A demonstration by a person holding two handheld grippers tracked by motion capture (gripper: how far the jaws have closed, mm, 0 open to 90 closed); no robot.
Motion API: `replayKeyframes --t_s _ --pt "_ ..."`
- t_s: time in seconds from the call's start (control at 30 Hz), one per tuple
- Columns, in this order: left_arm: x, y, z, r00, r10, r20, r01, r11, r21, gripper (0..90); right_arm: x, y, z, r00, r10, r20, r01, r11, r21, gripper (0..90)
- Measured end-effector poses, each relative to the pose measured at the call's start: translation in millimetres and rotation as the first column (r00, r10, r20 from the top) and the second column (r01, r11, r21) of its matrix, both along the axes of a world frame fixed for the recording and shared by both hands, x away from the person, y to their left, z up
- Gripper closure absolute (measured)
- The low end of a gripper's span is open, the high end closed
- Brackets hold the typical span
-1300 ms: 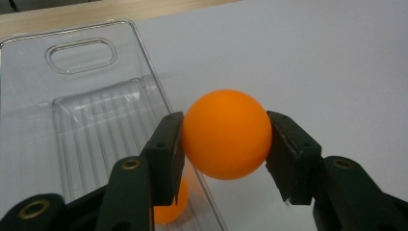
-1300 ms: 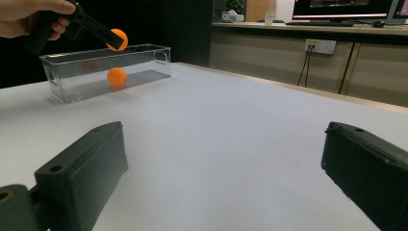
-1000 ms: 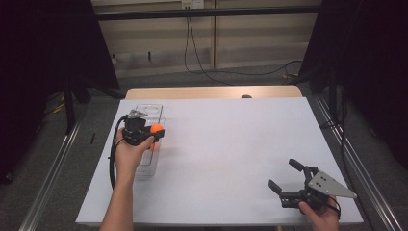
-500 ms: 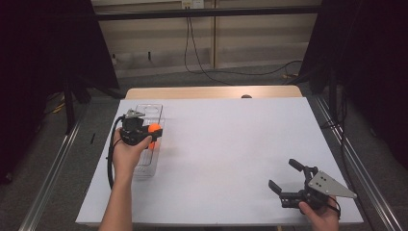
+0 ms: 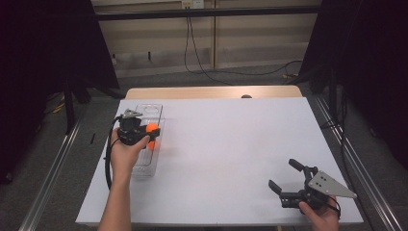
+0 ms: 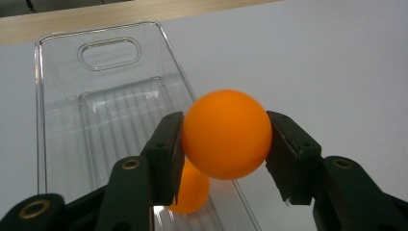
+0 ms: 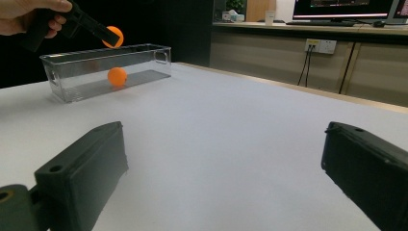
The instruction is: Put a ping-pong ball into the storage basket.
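Holding an orange ball (image 5: 152, 128) over the clear bin (image 5: 155, 109) at the table's left edge, the left gripper (image 5: 146, 136) in the high view looks set for the drop, and the sound way to do it is to keep the ball centred over the bin's long trough, well inside the walls, and let the jaws part gently so it falls straight rather than skipping off a rim. Across the white table (image 5: 231, 144), well apart near the front right corner, the right gripper (image 5: 284, 179) rests low with its jaws spread wide and nothing between them; best it waits there, out of the way. Switching to the left gripper view, the ball (image 6: 226, 134) is pinched squarely between the two black pads, one on each flank, smooth, matte, evenly orange and round, the look of a light hollow thing that would bounce, so a low release seems wiser than a high one. Beneath it a second ball (image 6: 190, 192) already lies on the bin's ribbed floor, and the bin (image 6: 62, 106) shows a slot handle at its far end. Over to the right gripper view: the jaws stand far apart over bare table, and in the distance the held ball (image 7: 115, 36) hangs just above the bin's (image 7: 72, 72) rim in the left gripper (image 7: 103, 33), the other ball (image 7: 117, 76) sitting inside.
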State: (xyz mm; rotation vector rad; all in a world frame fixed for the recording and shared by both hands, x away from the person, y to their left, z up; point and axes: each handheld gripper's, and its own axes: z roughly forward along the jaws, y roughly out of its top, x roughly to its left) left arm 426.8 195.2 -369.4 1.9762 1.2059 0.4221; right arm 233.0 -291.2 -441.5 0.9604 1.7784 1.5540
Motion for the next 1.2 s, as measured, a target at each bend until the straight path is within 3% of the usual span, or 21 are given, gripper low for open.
replayKeyframes --t_s 1.2 --pt "2.3 18.2 -6.4 0.9979 0.062 -0.017 -0.062 0.9975 0.034 50.6 0.2 -0.2 -0.2 1.0 0.004 -0.001 -0.004 1.0 -0.006 1.4"
